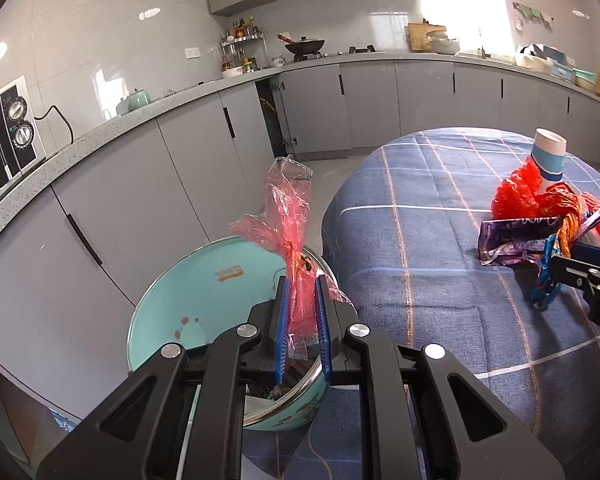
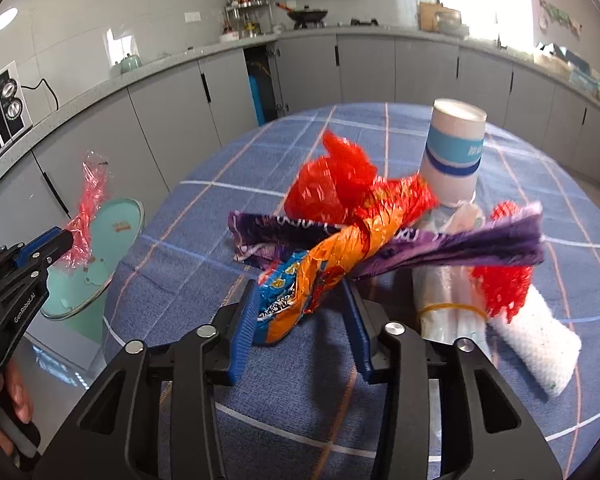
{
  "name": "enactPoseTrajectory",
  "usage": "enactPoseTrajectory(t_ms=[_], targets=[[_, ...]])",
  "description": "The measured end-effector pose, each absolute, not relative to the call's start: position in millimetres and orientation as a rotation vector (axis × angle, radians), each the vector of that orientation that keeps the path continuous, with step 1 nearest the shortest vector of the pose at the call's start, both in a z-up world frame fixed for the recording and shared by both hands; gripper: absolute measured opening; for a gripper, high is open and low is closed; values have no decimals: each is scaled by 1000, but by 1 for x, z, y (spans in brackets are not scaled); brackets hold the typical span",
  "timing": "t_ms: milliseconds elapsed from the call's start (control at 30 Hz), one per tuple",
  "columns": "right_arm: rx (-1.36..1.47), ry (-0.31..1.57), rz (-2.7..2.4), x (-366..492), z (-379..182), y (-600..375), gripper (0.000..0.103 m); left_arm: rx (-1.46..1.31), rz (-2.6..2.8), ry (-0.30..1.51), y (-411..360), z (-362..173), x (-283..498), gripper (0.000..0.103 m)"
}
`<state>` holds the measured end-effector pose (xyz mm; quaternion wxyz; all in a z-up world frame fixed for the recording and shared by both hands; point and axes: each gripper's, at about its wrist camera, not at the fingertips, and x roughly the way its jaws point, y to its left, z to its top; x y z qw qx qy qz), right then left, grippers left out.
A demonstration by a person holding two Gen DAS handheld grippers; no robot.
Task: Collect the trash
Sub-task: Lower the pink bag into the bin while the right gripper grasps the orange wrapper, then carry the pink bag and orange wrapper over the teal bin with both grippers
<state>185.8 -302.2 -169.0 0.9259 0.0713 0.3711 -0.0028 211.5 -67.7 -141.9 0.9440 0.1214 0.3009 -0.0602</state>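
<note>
Crinkly pink cellophane wrapper (image 1: pixel 291 240), light and limp, is pinched in the left gripper (image 1: pixel 302 312) over a mint-green enamel bowl (image 1: pixel 180 300) beside the desk (image 1: pixel 420 240). The right gripper (image 2: pixel 304 312) stands open around a twisted orange-and-blue foil snack bag (image 2: pixel 300 280); best pinched at its twist. A purple wrapper (image 2: pixel 440 248), red mesh (image 2: pixel 340 188) and paper cup (image 2: pixel 454 148) crowd it.

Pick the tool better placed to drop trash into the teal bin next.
Left. The left tool holds the pink wrapper right above the open teal bin; the right tool is over the table.
</note>
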Motion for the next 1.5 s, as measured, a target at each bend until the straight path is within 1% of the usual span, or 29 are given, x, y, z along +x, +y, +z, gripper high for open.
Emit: enactPoseTrajectory(t_ms=[100,133,167,500,767,1033,1500], targets=[[157,777,5,188,-170,-304,31,242,-132,613,-68,-139,213,14],[155,778,10,188,-170,-303,20,242,-137,610,-67,-138,213,14],[152,775,8,187,-170,-301,19,242,-138,607,-67,-137,212,14],[150,733,5,173,-164,-305,16,234,-147,604,-61,-135,209,14],[95,660,1,155,-144,-301,14,226,-151,591,-57,-129,204,13],[63,646,-1,153,-140,-299,11,218,-146,579,-52,-121,201,14],[-5,591,41,152,-119,-285,11,201,-128,550,-39,-107,196,13]])
